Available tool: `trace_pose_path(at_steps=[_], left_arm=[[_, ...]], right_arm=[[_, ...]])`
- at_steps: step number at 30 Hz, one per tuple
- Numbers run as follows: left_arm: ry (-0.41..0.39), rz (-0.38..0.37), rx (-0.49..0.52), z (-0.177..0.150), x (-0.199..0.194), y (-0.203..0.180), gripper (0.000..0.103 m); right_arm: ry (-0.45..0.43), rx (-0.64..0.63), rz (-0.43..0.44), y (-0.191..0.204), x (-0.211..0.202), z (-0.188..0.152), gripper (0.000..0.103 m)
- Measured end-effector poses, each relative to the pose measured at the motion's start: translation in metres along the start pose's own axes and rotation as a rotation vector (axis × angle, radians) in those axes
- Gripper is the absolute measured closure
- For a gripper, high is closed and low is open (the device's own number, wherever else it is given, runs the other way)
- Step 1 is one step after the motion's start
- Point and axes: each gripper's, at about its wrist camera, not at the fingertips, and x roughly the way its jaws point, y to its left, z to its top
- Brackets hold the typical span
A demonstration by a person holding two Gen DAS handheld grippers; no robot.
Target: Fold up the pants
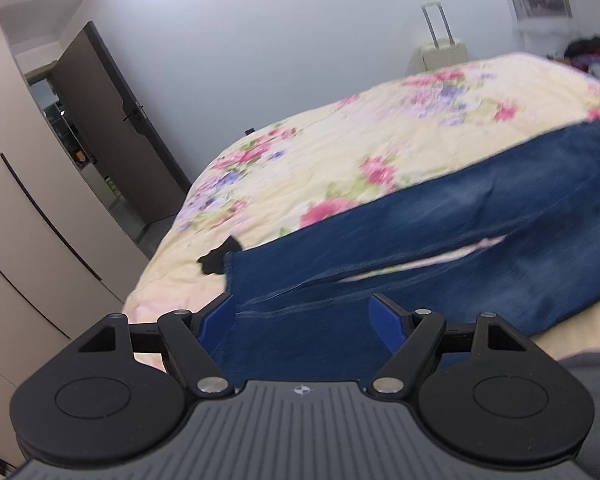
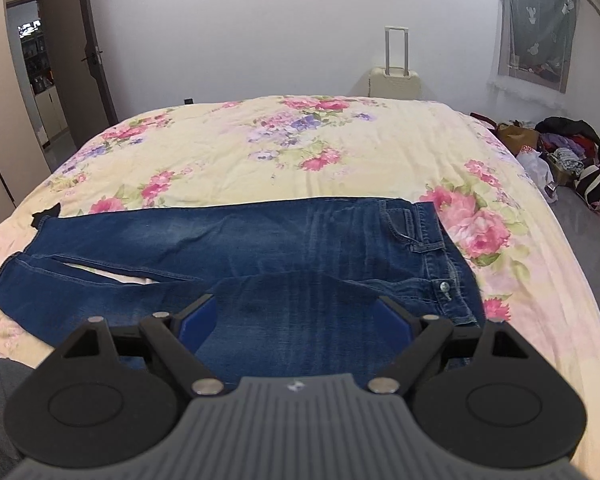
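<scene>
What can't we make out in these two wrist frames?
- Left wrist: motion blur smears the jeans and bedspread; waistband cut off by the right edge.
- Left tool and right tool: both open; fingertips blend into denim, so contact is unclear.
- Right wrist: near edge of the jeans hidden behind the tool body.
- Black item at the hem: too small to identify.

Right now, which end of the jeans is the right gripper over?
The waistband end, the one with the metal button and pocket, under the right gripper; the two leg hems lie at far left.
</scene>
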Motion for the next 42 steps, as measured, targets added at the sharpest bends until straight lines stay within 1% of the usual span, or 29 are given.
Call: trace_pose_path(at_steps=[1, 3, 4, 5, 6, 8, 9, 10, 12, 14, 17, 19, 21, 24, 25, 26, 27, 28, 29, 30, 31, 32, 33, 35, 36, 39, 42], left_arm=[[0.008, 0.014, 0.024, -0.008, 0.008, 0.003, 0.014], [0.041, 0.031, 0.085, -0.025, 0.027, 0.008, 0.014], [0.065, 0.030, 0.107, -0.035, 0.037, 0.008, 0.014], [0.088, 0.028, 0.128, -0.045, 0.048, 0.008, 0.014], [0.105, 0.024, 0.147, -0.055, 0.058, 0.008, 0.014], [0.140, 0.013, 0.202, -0.077, 0.079, 0.007, 0.014], [0.161, 0.011, 0.222, -0.086, 0.089, 0.006, 0.015], [0.182, 0.007, 0.242, -0.095, 0.098, 0.005, 0.015], [0.201, 0.008, 0.292, -0.113, 0.113, 0.002, 0.015], [0.212, 0.032, 0.348, -0.125, 0.127, -0.003, 0.015], [0.199, 0.071, 0.423, -0.135, 0.147, -0.014, 0.015], [0.195, 0.098, 0.489, -0.138, 0.163, -0.024, 0.015], [0.199, 0.091, 0.535, -0.139, 0.175, -0.034, 0.015], [0.197, 0.106, 0.588, -0.140, 0.190, -0.048, 0.015], [0.196, 0.116, 0.599, -0.140, 0.194, -0.052, 0.017], [0.199, 0.124, 0.606, -0.139, 0.197, -0.057, 0.025], [0.202, 0.123, 0.605, -0.137, 0.200, -0.060, 0.031], [0.206, 0.123, 0.601, -0.135, 0.200, -0.062, 0.045], [0.211, 0.122, 0.594, -0.132, 0.201, -0.064, 0.064], [0.226, 0.116, 0.573, -0.129, 0.202, -0.065, 0.074], [0.238, 0.119, 0.547, -0.125, 0.203, -0.065, 0.088], [0.233, 0.135, 0.515, -0.120, 0.202, -0.064, 0.095], [0.224, 0.142, 0.478, -0.114, 0.199, -0.062, 0.097], [0.212, 0.157, 0.356, -0.097, 0.192, -0.053, 0.099], [0.206, 0.162, 0.304, -0.088, 0.189, -0.049, 0.099], [0.193, 0.187, 0.187, -0.063, 0.179, -0.038, 0.100], [0.181, 0.208, 0.100, -0.040, 0.165, -0.028, 0.100]], right_arm=[[0.019, 0.012, -0.013, -0.010, 0.006, 0.005, 0.025], [0.056, 0.023, -0.036, -0.028, 0.018, 0.017, 0.036], [0.072, 0.025, -0.047, -0.040, 0.025, 0.024, 0.039], [0.080, 0.032, -0.060, -0.051, 0.030, 0.029, 0.046], [0.088, 0.033, -0.082, -0.062, 0.035, 0.033, 0.050], [0.122, 0.015, -0.154, -0.080, 0.044, 0.038, 0.055], [0.143, -0.006, -0.188, -0.090, 0.049, 0.039, 0.059], [0.164, -0.037, -0.216, -0.099, 0.054, 0.039, 0.061], [0.222, -0.108, -0.270, -0.113, 0.060, 0.036, 0.068], [0.286, -0.185, -0.296, -0.126, 0.062, 0.032, 0.072], [0.368, -0.274, -0.292, -0.138, 0.061, 0.027, 0.072], [0.405, -0.323, -0.277, -0.142, 0.063, 0.019, 0.072], [0.428, -0.374, -0.259, -0.142, 0.070, 0.004, 0.072], [0.425, -0.438, -0.213, -0.137, 0.087, -0.025, 0.072], [0.427, -0.457, -0.191, -0.135, 0.094, -0.034, 0.072], [0.432, -0.476, -0.163, -0.133, 0.100, -0.041, 0.072], [0.438, -0.497, -0.133, -0.131, 0.106, -0.049, 0.072], [0.445, -0.516, -0.110, -0.129, 0.111, -0.054, 0.072], [0.452, -0.539, -0.093, -0.128, 0.116, -0.060, 0.072], [0.457, -0.563, -0.078, -0.127, 0.119, -0.065, 0.072], [0.457, -0.585, -0.057, -0.126, 0.121, -0.069, 0.072], [0.460, -0.605, -0.036, -0.126, 0.124, -0.074, 0.072], [0.462, -0.624, -0.017, -0.125, 0.125, -0.077, 0.072], [0.467, -0.664, 0.028, -0.123, 0.129, -0.083, 0.069], [0.464, -0.684, 0.047, -0.121, 0.131, -0.086, 0.068], [0.468, -0.691, 0.103, -0.122, 0.142, -0.089, 0.068], [0.519, -0.675, 0.189, -0.124, 0.158, -0.094, 0.066]])
